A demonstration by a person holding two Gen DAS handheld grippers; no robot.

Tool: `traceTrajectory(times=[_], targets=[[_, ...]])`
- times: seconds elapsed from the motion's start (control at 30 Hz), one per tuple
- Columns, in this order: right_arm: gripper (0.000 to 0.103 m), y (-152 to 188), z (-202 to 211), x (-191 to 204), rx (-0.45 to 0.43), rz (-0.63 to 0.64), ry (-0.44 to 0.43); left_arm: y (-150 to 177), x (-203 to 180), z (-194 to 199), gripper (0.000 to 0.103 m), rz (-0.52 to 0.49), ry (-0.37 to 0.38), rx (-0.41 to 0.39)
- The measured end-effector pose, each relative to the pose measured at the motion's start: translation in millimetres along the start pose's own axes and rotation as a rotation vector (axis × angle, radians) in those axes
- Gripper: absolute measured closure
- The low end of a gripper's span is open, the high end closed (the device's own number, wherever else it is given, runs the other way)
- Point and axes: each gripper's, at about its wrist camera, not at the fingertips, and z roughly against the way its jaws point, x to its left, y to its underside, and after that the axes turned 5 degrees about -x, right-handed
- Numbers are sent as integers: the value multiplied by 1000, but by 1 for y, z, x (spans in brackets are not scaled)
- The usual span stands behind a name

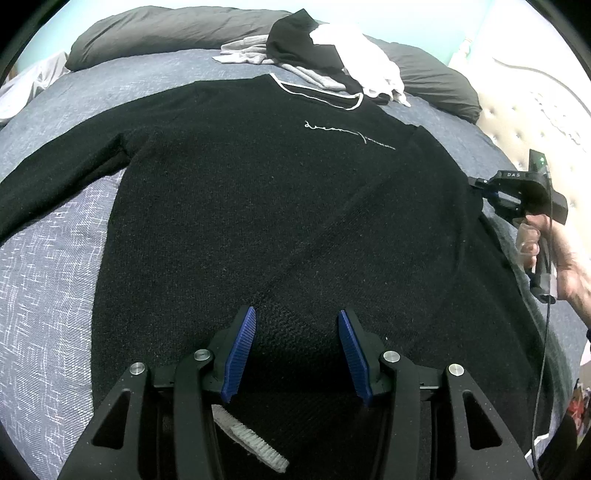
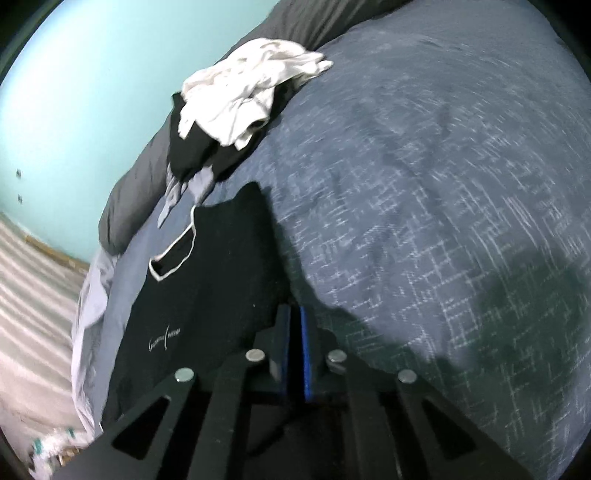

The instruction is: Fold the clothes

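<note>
Black sweater (image 1: 280, 206) lies flat, front up, on the bed (image 1: 48, 280), right sleeve seemingly already across chest. Left gripper (image 1: 297, 325) spread wide over near hem; right gripper (image 2: 295, 332) clenched at right edge, prob. pinching cloth, can't confirm. Unfolded pile (image 1: 332, 59) waits far side

The bed (image 1: 48, 258) had a blue-gray cover. On it lay a flat black sweater (image 1: 277, 206), a pile of clothes (image 1: 332, 62) and dark pillows (image 1: 166, 33).
</note>
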Motion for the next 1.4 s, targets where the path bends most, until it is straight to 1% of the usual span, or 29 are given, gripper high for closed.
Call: traceTrajectory(times=[0.17,0.23,0.3,0.37,0.4,0.43,0.47,0.53,0.6,0.63,0.73,0.77,0.87,0.9,0.93,1.0,1.13,1.2,1.23,1.3,1.37,1.4], targets=[[101,-2,0,-9,-13,-63,3,0,1,-1,52,3,3,1],[101,-5,3,-3,-7,-31,7,0,1,-1,52,3,2,1],[101,-9,7,3,-1,2,39,0,0,0,52,3,1,2],[100,-14,13,11,-21,40,94,0,0,0,52,2,0,2],[100,-16,16,15,-36,55,108,0,0,0,52,2,0,2],[97,-19,18,20,-50,68,115,0,0,0,52,2,-1,2],[97,-20,20,25,-56,82,99,1,0,0,52,0,-2,2],[97,-20,17,40,-42,123,56,1,-1,0,52,-2,-4,2],[97,-14,10,56,-9,189,36,1,-1,0,52,-3,-5,3],[97,-10,5,60,12,212,42,0,-1,0,52,-2,-4,3],[98,4,-16,53,86,241,109,0,-1,-1,52,-1,-3,4],[102,6,-20,48,88,245,121,0,-1,-1,52,-1,-3,5],[103,0,-17,36,35,224,162,0,0,-1,52,0,-1,5],[101,-2,-12,36,11,214,173,-1,0,-1,52,0,-1,6],[97,-2,-9,38,7,215,156,-1,0,-1,52,0,-1,6],[97,-2,-1,44,2,224,122,-1,-1,-1,52,1,-1,6],[97,22,8,77,57,386,37,-1,-1,-2,52,1,-1,6],[97,39,6,87,130,412,-6,-1,-1,-2,52,1,-2,6],[97,47,2,89,169,421,-14,-1,-2,-2,52,1,-2,6],[97,61,-10,91,243,441,-1,-2,-2,-2,52,1,-2,6],[98,56,-12,87,226,436,28,-2,-2,-3,52,2,-2,6],[103,54,-13,84,217,434,43,-2,-2,-3,52,3,-1,6]])
